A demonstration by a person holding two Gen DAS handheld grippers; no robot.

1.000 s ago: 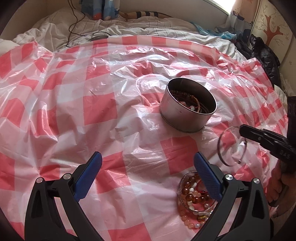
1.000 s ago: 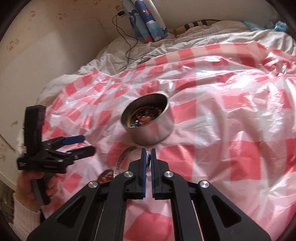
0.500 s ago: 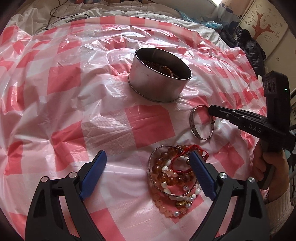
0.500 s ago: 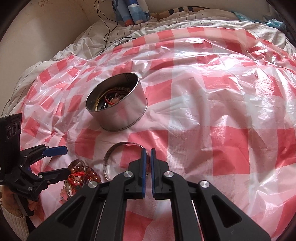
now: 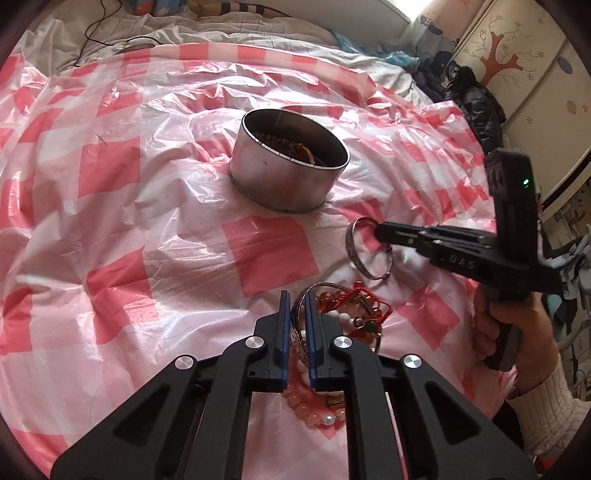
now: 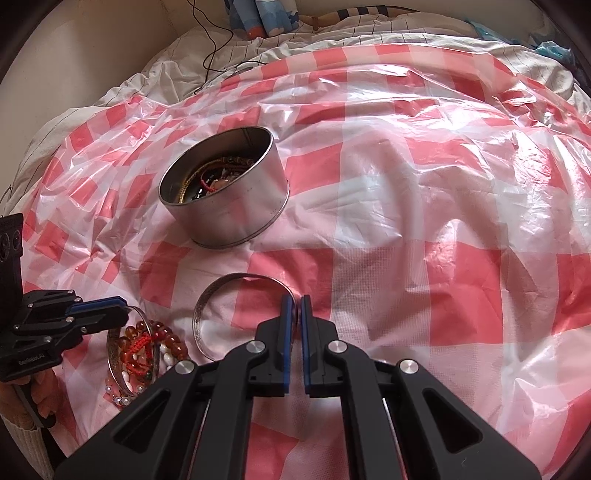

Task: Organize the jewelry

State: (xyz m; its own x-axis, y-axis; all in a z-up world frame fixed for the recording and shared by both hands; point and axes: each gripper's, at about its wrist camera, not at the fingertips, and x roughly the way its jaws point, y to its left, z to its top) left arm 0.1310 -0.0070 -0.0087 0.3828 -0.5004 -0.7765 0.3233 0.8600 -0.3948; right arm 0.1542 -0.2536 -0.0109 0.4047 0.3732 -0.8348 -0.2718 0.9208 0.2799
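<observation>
The round tin (image 5: 288,173) is seen ahead of both tongs on the plastic sheet (image 5: 147,240), which is spread over the bed (image 6: 369,33); jewelry is piled inside it. Between the blades of the left tongs (image 5: 296,295) a metal bangle (image 5: 300,306) is gripped at the near-left edge of the bead pile (image 5: 351,317). Right of that pile, the right tongs (image 6: 295,301) are clamped on the rim of a second bangle (image 6: 221,291), which lies between tin and tongs. A cable (image 6: 210,48) is laid on the bedding behind the tin.
</observation>
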